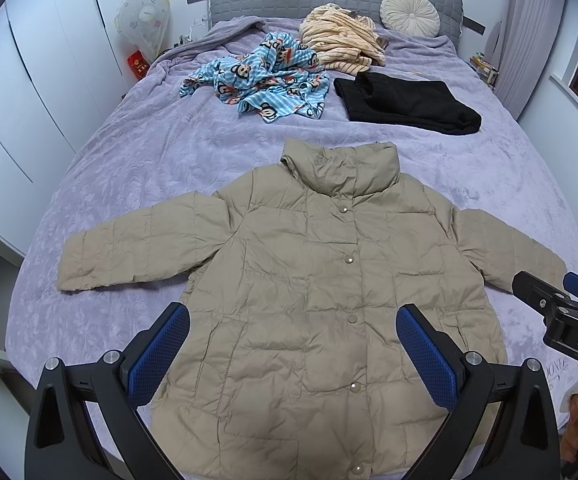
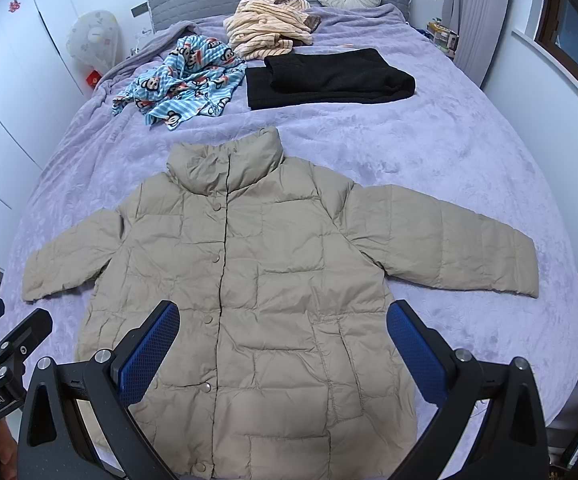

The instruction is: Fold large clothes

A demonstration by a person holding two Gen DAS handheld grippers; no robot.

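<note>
A beige quilted puffer jacket [image 1: 321, 280] lies flat and buttoned on the purple bed, collar away from me, both sleeves spread out; it also shows in the right wrist view [image 2: 265, 280]. My left gripper [image 1: 293, 348] is open and empty, held above the jacket's lower front. My right gripper [image 2: 283, 344] is open and empty, above the jacket's lower right half. The right gripper's body [image 1: 561, 312] shows at the left view's right edge; the left gripper's body [image 2: 5, 356] shows at the right view's left edge.
The purple bedspread [image 1: 149, 152] covers the bed. Beyond the jacket lie a blue monkey-print garment [image 1: 261, 76], a folded black garment [image 1: 405, 102], a crumpled cream striped garment [image 1: 341, 38] and a round cushion [image 1: 409, 14]. White wardrobes [image 1: 29, 80] stand at left, curtains [image 1: 529, 32] at right.
</note>
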